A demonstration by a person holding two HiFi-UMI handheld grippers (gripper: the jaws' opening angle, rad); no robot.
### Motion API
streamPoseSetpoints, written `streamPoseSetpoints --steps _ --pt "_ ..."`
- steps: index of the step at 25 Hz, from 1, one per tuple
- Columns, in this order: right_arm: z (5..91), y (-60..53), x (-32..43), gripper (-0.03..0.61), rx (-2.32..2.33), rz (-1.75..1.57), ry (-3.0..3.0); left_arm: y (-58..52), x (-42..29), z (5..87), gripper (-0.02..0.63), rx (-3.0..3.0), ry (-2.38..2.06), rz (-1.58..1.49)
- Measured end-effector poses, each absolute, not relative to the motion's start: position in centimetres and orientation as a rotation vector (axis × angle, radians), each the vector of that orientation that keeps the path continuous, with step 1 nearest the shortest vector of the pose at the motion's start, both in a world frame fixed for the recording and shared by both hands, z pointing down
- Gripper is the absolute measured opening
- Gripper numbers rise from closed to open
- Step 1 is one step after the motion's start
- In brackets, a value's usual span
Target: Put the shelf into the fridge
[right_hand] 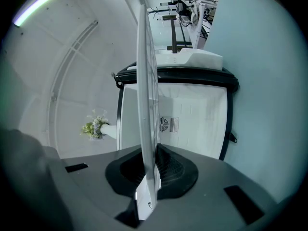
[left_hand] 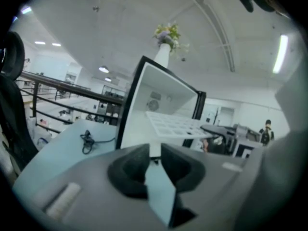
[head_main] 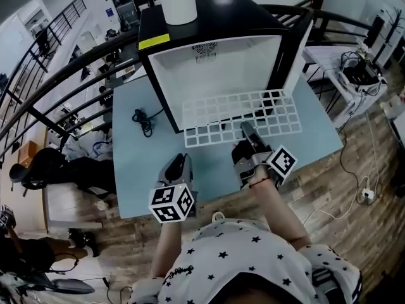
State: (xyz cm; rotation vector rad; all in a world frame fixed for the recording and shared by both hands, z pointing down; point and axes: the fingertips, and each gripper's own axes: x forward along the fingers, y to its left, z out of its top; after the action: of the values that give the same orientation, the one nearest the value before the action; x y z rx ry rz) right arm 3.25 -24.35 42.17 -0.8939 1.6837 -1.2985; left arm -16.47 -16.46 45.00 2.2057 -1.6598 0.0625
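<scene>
The fridge (head_main: pixel 215 18) stands on the pale blue table (head_main: pixel 145 170), a small black box with a white inside, its open front turned toward the person. The shelf (head_main: pixel 240 116), a white wire grid, lies roughly level at that opening. Its far part sits within the white cavity as far as the head view and left gripper view show, and its near part juts out over the table.

The right tool (head_main: pixel 248 132) is clamped on the shelf's near edge, about midway along it. In the right gripper view the grid runs edge-on straight up between the two dark pads, which press against it on both sides. Beyond it in that view are the fridge's white back wall and a small round vent (right_hand: pixel 168 124).

The left tool (head_main: pixel 179 168) is lower and to the left, over the near part of the table and well apart from the shelf. Its jaws stand a narrow way apart with nothing between them (only the blue tabletop shows through the gap). Its own view looks up at the fridge and the jutting shelf from the table's near left.

A white vase (head_main: pixel 177 2) holding flowers stands on top of the fridge near its front left corner. A black cable (head_main: pixel 143 120) lies coiled on the table just left of the fridge. Both arms reach forward from a star-printed shirt (head_main: pixel 253 258) at the bottom of the head view.
</scene>
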Motion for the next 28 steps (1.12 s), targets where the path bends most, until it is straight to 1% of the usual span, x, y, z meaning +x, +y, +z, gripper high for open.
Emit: streamPoseSetpoints --steps 5,9,14,21,28 --pt "42.5 -25.9 1.9 0.038 -0.9 -1.315 1.674 -18.5 -17.2 44.5 0.15 2.267 -1.668 0.107" --pt "43.0 -26.8 0.7 0.038 -0.911 -1.33 1.68 -20.0 -17.4 44.2 0.175 2.359 -1.655 0.138" --pt "43.4 -27.6 -0.1 0.038 -0.927 -1.346 1.667 -21.2 -17.2 43.8 0.173 2.427 -1.626 0.158" --pt "43.2 -28.3 -0.8 0.038 -0.892 -1.373 1.668 -21.9 -18.3 43.1 0.135 2.398 -1.688 0.122" --pt "43.5 -29.3 -1.4 0.038 -0.847 -1.423 1.659 -22.0 -18.7 42.4 0.124 2.371 -1.717 0.1"
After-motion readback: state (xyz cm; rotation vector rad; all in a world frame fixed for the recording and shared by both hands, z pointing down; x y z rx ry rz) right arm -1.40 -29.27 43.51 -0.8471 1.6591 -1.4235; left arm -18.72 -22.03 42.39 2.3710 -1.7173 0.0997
